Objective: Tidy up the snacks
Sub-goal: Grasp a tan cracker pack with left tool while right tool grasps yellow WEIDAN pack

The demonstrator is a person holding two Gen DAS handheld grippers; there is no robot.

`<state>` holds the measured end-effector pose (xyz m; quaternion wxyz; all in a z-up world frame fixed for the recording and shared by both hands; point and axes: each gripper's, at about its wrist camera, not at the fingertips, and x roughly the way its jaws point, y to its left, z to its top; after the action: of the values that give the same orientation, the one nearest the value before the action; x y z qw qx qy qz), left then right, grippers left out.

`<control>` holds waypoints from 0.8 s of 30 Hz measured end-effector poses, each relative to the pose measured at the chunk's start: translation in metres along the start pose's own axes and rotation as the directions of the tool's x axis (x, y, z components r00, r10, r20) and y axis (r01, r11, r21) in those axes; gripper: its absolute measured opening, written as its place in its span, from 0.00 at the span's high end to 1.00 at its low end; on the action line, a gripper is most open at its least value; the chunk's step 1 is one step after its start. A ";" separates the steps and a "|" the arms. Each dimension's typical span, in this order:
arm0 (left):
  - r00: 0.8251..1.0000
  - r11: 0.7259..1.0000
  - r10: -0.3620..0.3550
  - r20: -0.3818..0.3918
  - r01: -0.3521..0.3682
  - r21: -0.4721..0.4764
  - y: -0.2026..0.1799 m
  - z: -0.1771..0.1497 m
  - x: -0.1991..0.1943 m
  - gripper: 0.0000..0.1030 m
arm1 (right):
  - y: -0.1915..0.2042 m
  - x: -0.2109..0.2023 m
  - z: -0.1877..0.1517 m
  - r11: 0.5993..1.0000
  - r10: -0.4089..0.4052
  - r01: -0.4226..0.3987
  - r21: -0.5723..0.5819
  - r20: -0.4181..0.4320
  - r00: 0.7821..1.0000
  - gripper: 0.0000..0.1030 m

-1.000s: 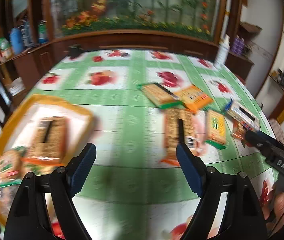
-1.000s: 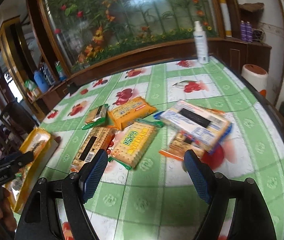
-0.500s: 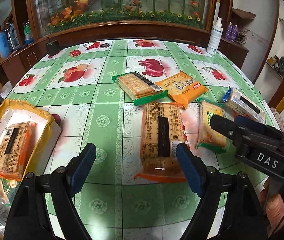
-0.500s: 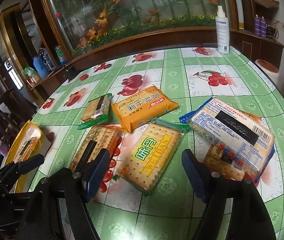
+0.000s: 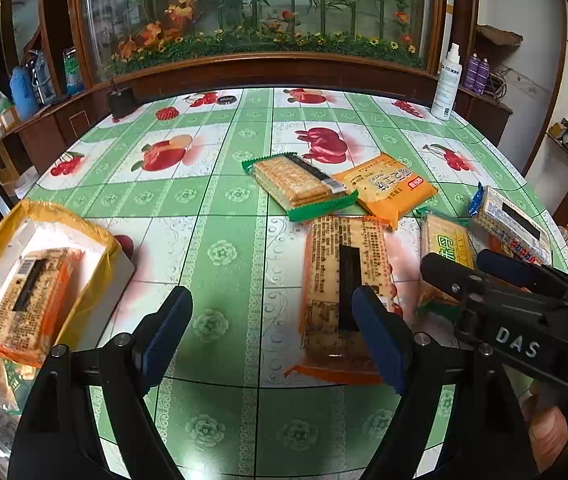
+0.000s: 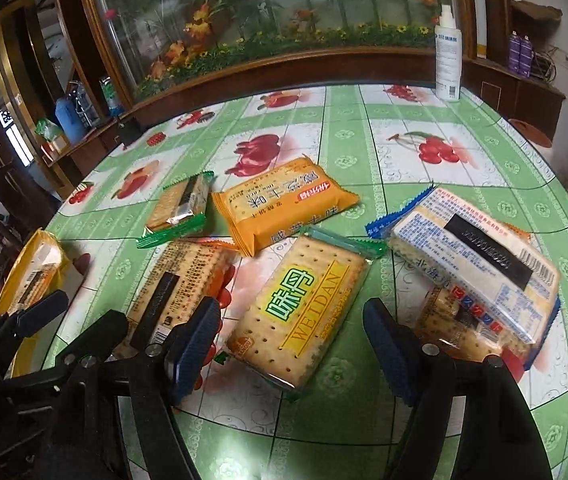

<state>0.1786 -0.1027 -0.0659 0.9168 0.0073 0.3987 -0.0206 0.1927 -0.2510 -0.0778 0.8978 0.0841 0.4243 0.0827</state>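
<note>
— Clear-wrapped crackers with a yellow "WELDAN" label [image 6: 302, 312]: where is that packet?

— Flat on the green plastic cloth with fruit prints that covers the surface [image 6: 348, 136], right between the fingers of the right tongs [image 6: 292, 348]. Those jaws have just been closing a little, yet they stand apart and the blue pads do not press on the wrapper.

— And the packs around it?

— Just left of it lies a long orange-ended cracker pack with a black strip [image 5: 344, 280]. Behind it lies a puffy orange packet with red-and-white lettering [image 6: 284, 204], and beside that a green-edged clear pack of square crackers [image 6: 179, 208]. On its right a white pack with blue ends and a barcode [image 6: 480, 256] rests on top of another orange-trimmed pack.

— What about the left tongs?

— The left tongs [image 5: 271, 332] hover over the cloth, spread wide with nothing held; the right-hand pad sits over the near end of the long orange-ended pack. I cannot tell whether it touches.

— Anything already sorted?

— At the left edge stands a white box lined with a yellow plastic bag [image 5: 63, 224], holding one orange-ended pack and other packets at its near end.

— Farther off?

— A white spray bottle [image 6: 448, 60] stands at the far edge, before a wooden-framed glass panel of flowers.
</note>
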 end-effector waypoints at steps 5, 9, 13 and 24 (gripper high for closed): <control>1.000 1.000 -0.012 -0.024 0.012 0.000 -0.001 0.001 0.006 0.20 | 0.003 0.012 0.003 1.000 -0.028 0.028 0.013 -0.028 0.999 0.27; 0.999 1.000 -0.011 -0.048 0.012 0.012 -0.006 0.006 0.016 0.20 | 0.003 0.022 0.008 0.997 -0.076 0.077 0.014 -0.044 0.996 0.32; 0.998 0.999 -0.019 -0.055 0.020 0.025 -0.014 0.011 0.021 0.20 | 0.005 0.027 0.009 0.982 -0.179 0.176 -0.061 -0.045 0.983 0.38; 0.998 0.999 -0.041 -0.045 0.042 0.023 -0.026 0.022 0.034 0.20 | -0.012 0.011 0.012 0.989 -0.139 0.139 -0.047 -0.001 0.990 0.53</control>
<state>0.2168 -0.1307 -0.0762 0.9070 0.0101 0.4187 -0.0443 0.2098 -0.2614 -0.0808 0.9022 0.0330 0.4290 0.0299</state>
